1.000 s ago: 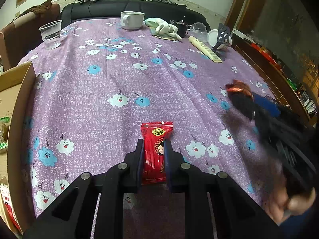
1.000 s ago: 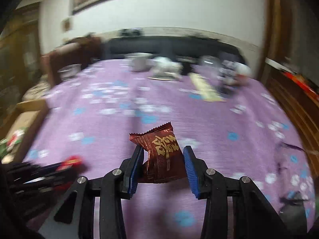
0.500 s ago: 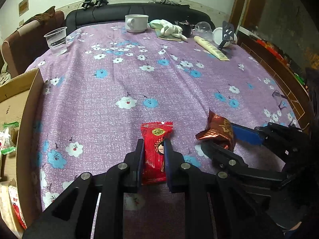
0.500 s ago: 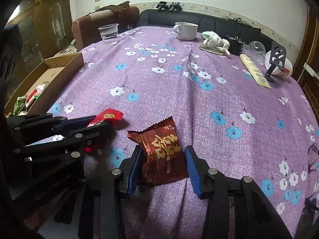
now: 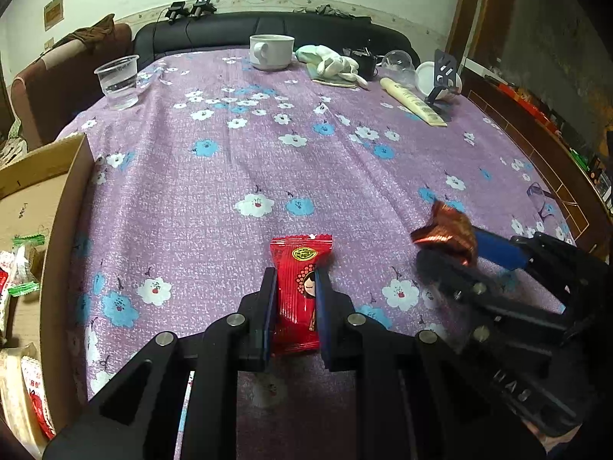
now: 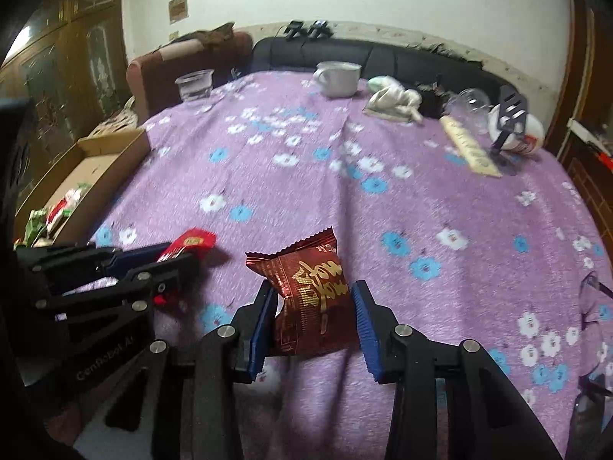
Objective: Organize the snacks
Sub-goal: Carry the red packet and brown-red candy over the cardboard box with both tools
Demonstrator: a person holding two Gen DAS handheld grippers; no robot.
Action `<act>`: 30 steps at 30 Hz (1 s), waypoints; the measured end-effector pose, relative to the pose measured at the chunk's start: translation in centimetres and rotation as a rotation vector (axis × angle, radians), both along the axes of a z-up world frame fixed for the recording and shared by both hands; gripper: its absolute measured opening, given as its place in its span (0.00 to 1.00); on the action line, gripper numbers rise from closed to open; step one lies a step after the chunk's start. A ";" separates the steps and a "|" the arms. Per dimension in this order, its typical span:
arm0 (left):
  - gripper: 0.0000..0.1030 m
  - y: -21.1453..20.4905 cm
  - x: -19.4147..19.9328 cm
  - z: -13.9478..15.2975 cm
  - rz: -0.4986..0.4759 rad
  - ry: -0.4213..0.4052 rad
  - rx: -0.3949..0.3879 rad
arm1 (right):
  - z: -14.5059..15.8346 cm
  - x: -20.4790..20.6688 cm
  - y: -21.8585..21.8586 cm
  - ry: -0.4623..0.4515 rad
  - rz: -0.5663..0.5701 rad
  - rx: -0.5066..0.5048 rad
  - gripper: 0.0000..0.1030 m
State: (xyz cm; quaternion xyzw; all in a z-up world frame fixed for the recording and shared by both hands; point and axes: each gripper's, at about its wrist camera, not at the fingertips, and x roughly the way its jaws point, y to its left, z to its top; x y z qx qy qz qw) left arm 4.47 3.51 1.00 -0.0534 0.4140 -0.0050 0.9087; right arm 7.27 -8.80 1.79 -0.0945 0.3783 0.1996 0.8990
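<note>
Left gripper (image 5: 294, 287) clamping a red plastic snack packet with a cartoon girl's face (image 5: 297, 291), holding it over the purple flowered tablecloth (image 5: 230, 176). Right gripper (image 6: 312, 306) pinching a dark brown foil snack packet with gold lettering (image 6: 310, 299), hovering just beside the left. Sitting at the table's left edge, an open cardboard box (image 5: 57, 230) containing more wrapped snacks (image 5: 23, 268).

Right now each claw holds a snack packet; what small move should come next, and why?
Probably swing the left claw left toward the cardboard box. It is shut on the red packet, the box beside it already holds packets, and the right claw grips the brown packet farther away.
</note>
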 end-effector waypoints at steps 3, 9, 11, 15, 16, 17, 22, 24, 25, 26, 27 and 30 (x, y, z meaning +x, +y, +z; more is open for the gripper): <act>0.15 0.0 -0.1 0.2 0.000 -0.009 0.002 | 0.1 0.1 -0.1 -0.021 -0.027 -0.020 0.40; 0.15 0.1 -0.1 0.3 0.008 -0.019 0.006 | 0.3 -0.1 0.2 -0.071 -0.061 -0.075 0.40; 0.15 0.0 -0.1 0.3 0.009 -0.023 0.009 | 0.3 -0.1 0.2 -0.086 -0.070 -0.095 0.40; 0.15 0.0 -0.1 0.3 0.012 -0.026 0.010 | 0.3 -0.3 0.3 -0.121 -0.093 -0.139 0.41; 0.15 0.0 -0.1 0.4 0.013 -0.027 0.012 | 0.3 -0.3 0.3 -0.129 -0.098 -0.147 0.41; 0.15 0.0 -0.1 0.4 0.013 -0.027 0.012 | 0.4 -0.4 0.4 -0.136 -0.101 -0.153 0.41; 0.15 0.0 -0.1 0.4 0.015 -0.028 0.013 | 0.5 -0.6 0.5 -0.167 -0.113 -0.177 0.41; 0.15 0.0 -0.1 0.4 0.015 -0.027 0.014 | 0.6 -0.6 0.5 -0.175 -0.118 -0.183 0.41; 0.15 0.0 -0.1 0.4 0.015 -0.027 0.013 | 0.6 -0.7 0.5 -0.179 -0.120 -0.186 0.41; 0.15 0.0 -0.1 0.4 0.015 -0.027 0.014 | 0.7 -0.7 0.5 -0.183 -0.123 -0.190 0.41; 0.15 0.0 -0.1 0.4 0.015 -0.028 0.015 | 0.7 -0.7 0.5 -0.185 -0.126 -0.193 0.41; 0.15 0.0 -0.1 0.4 0.016 -0.028 0.015 | 0.7 -0.7 0.6 -0.190 -0.129 -0.200 0.41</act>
